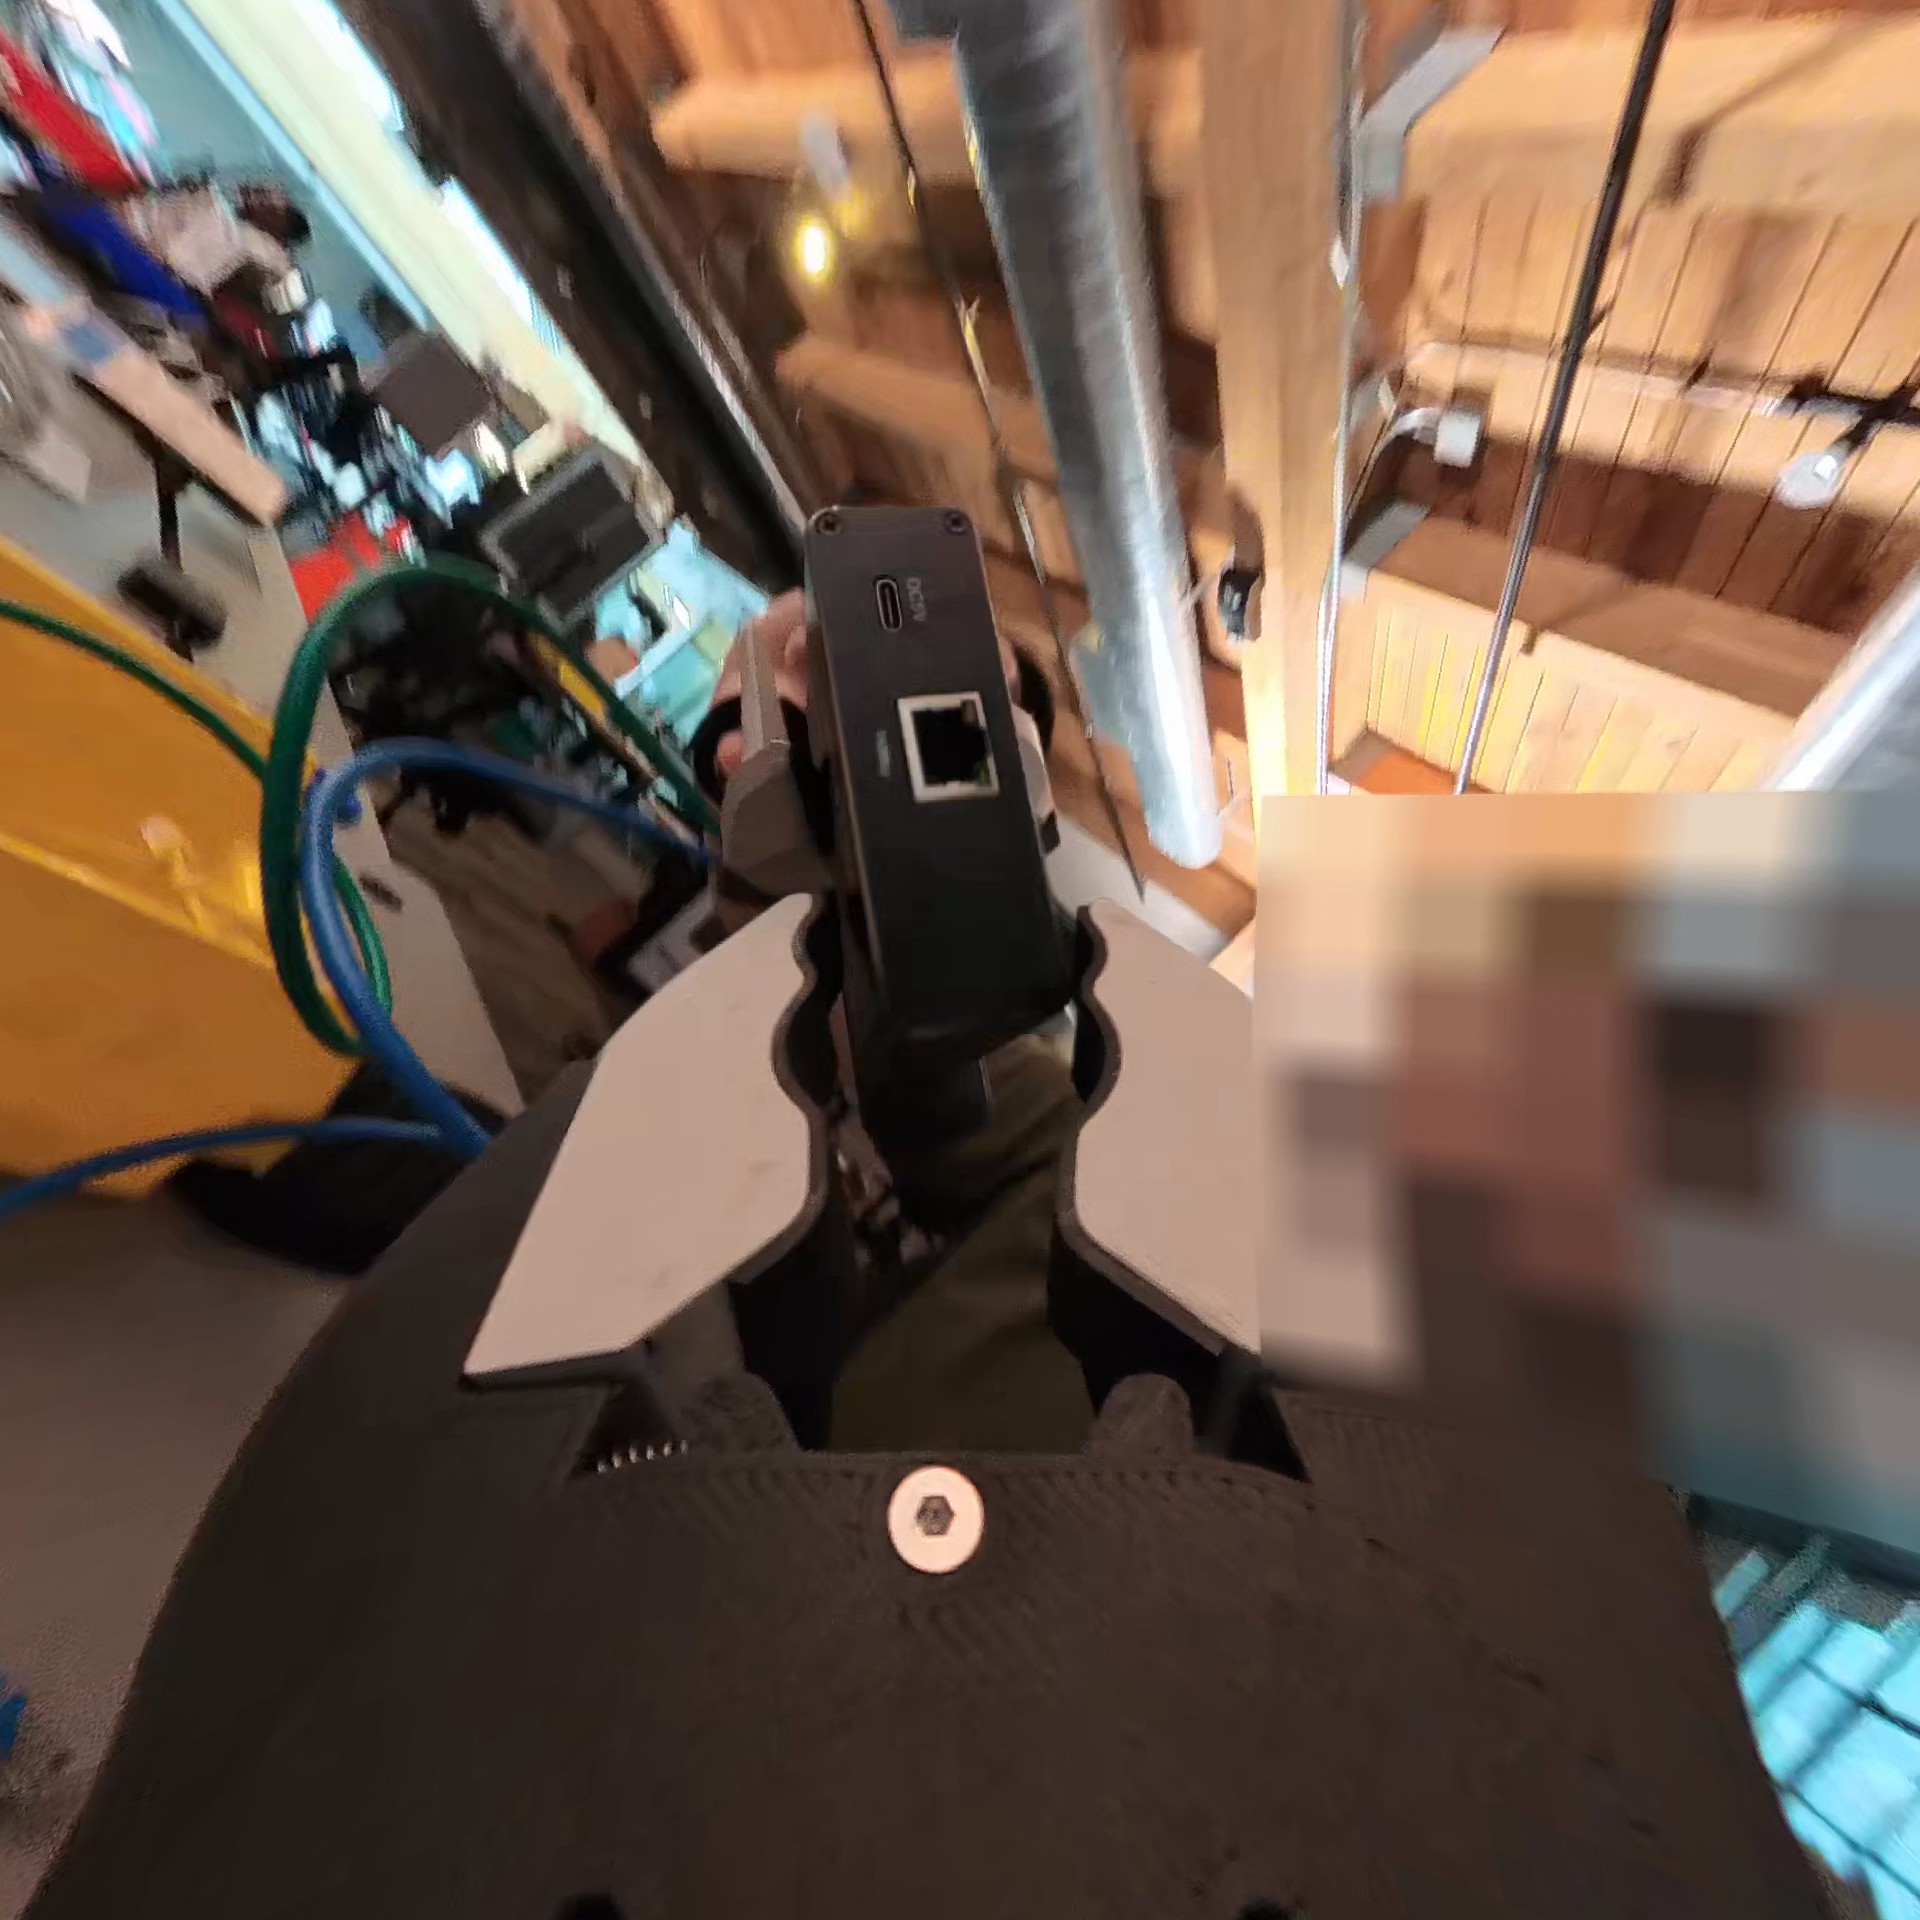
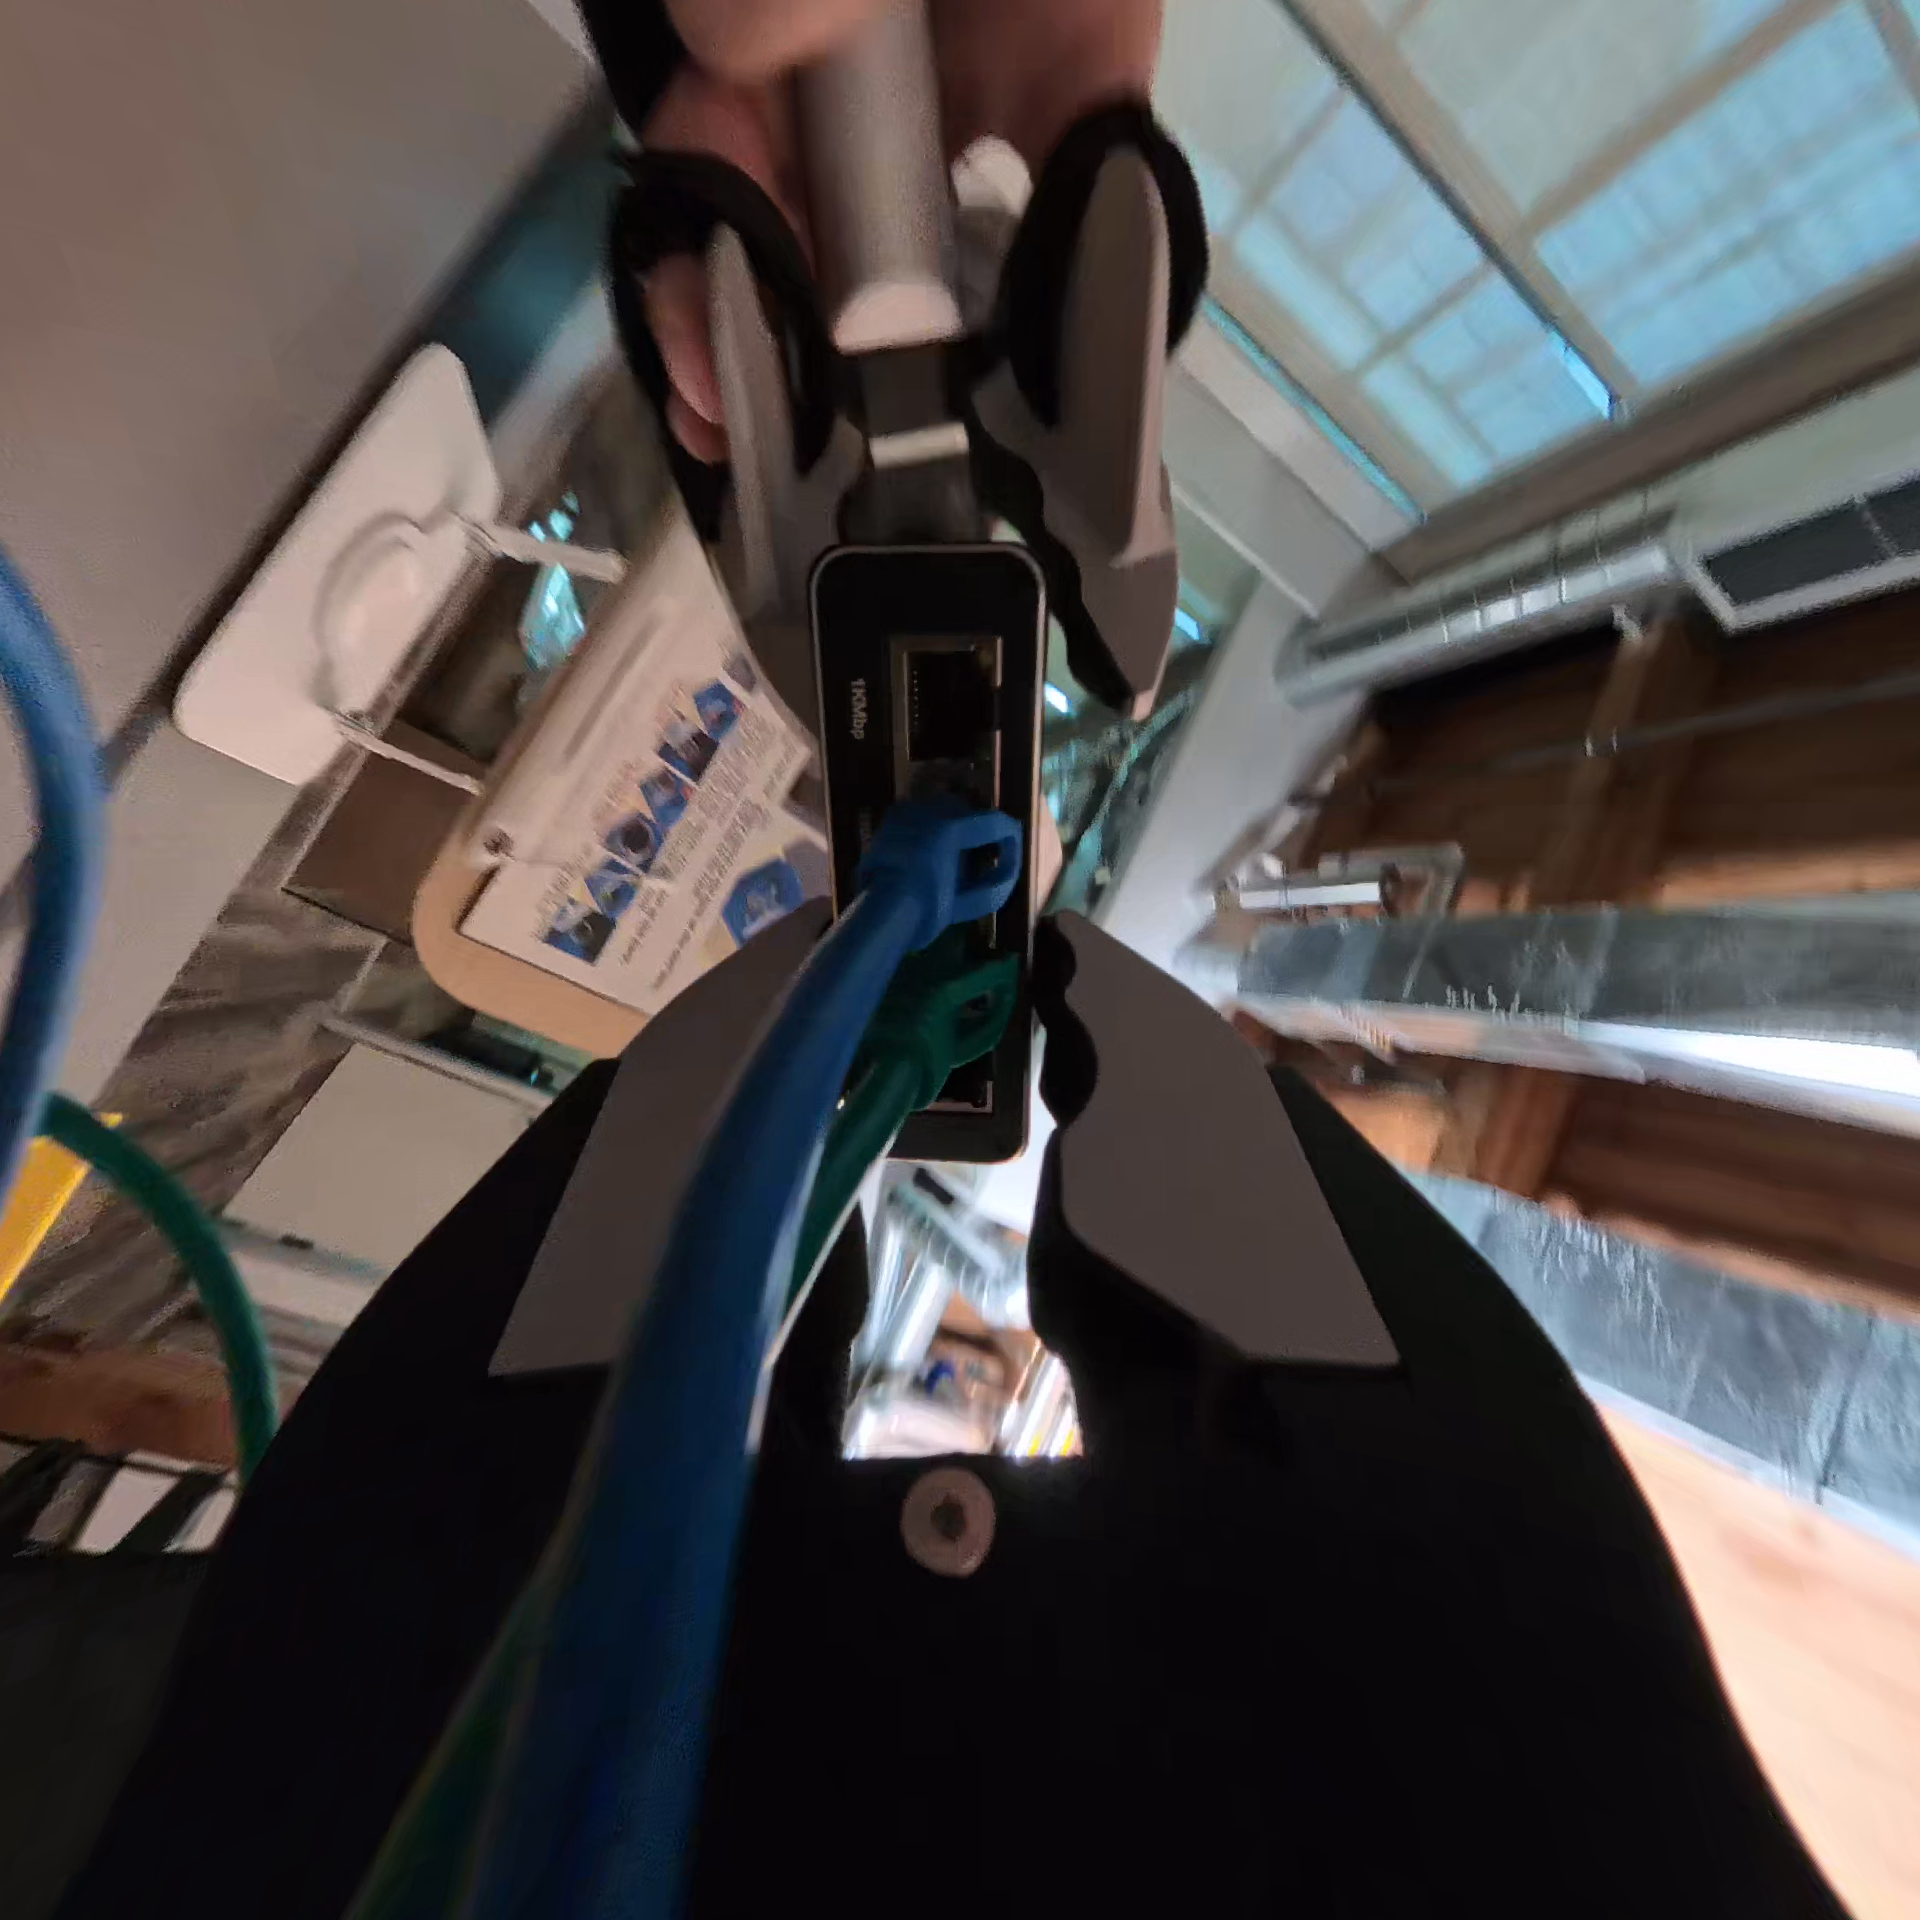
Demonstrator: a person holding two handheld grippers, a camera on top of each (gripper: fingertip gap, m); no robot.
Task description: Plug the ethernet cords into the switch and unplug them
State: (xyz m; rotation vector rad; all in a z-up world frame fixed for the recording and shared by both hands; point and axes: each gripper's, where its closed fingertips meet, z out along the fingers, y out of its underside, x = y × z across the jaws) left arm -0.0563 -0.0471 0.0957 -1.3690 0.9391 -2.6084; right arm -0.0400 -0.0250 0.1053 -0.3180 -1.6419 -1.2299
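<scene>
left tool gripping switch, two cords plugged

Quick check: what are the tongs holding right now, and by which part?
Both tongs hold the black switch. The left tongs clamp one end's sides; the right tongs grip the other end's sides, around the plugged blue cord and green cord.

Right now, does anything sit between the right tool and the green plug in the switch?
Yes, partly. The blue cord runs down from the switch through the gap between the right tool's fingers, lying over the green cord and part of the green plug. The rest of that plug is uncovered.
</scene>
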